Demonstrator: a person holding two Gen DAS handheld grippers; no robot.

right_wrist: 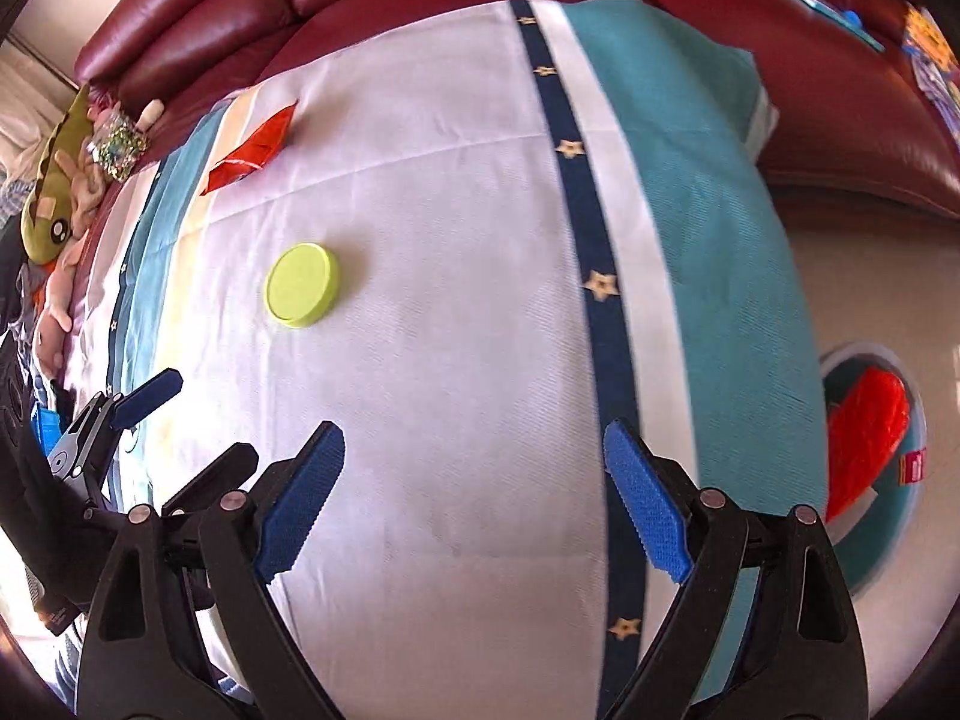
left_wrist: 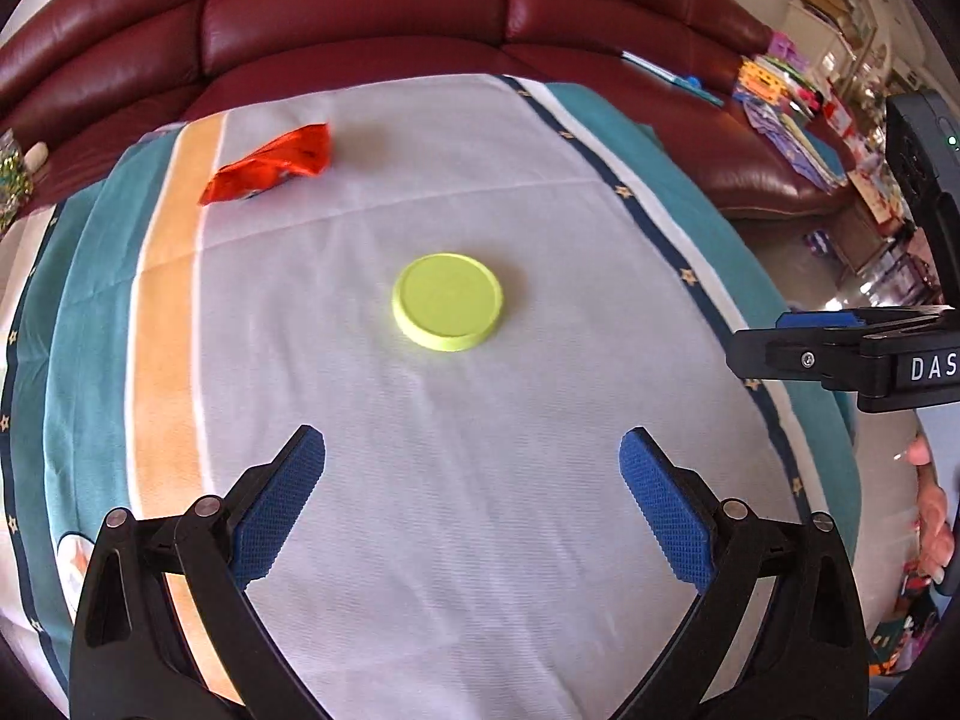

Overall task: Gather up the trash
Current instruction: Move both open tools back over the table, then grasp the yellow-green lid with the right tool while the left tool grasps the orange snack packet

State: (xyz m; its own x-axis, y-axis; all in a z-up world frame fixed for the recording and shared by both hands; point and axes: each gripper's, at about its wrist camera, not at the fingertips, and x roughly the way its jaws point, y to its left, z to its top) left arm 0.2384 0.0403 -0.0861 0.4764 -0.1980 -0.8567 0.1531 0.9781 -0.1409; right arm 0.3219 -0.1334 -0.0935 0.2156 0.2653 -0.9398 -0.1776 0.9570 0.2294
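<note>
The left gripper is hanging over a desk with a striped cloth on it. Its blue fingers are spread wide apart, and nothing is sitting between them. The right gripper is hanging over the same cloth, and its blue fingers are spread wide apart too, with nothing between them.

A round yellow-green lid is lying flat on the white middle part of the cloth. It is sitting ahead of the left gripper, well apart from the fingers. In the right wrist view, the lid is lying up and to the left of the right gripper.

A crumpled red wrapper is lying farther away, near the orange stripe and close to the far edge of the desk. It is well apart from the lid.

A dark red sofa is standing behind the desk. A green stuffed toy is lying at the left side in the right wrist view.

A round bin is sitting down on the floor, beside the teal edge of the cloth. Something red and crinkly is lying inside it
</note>
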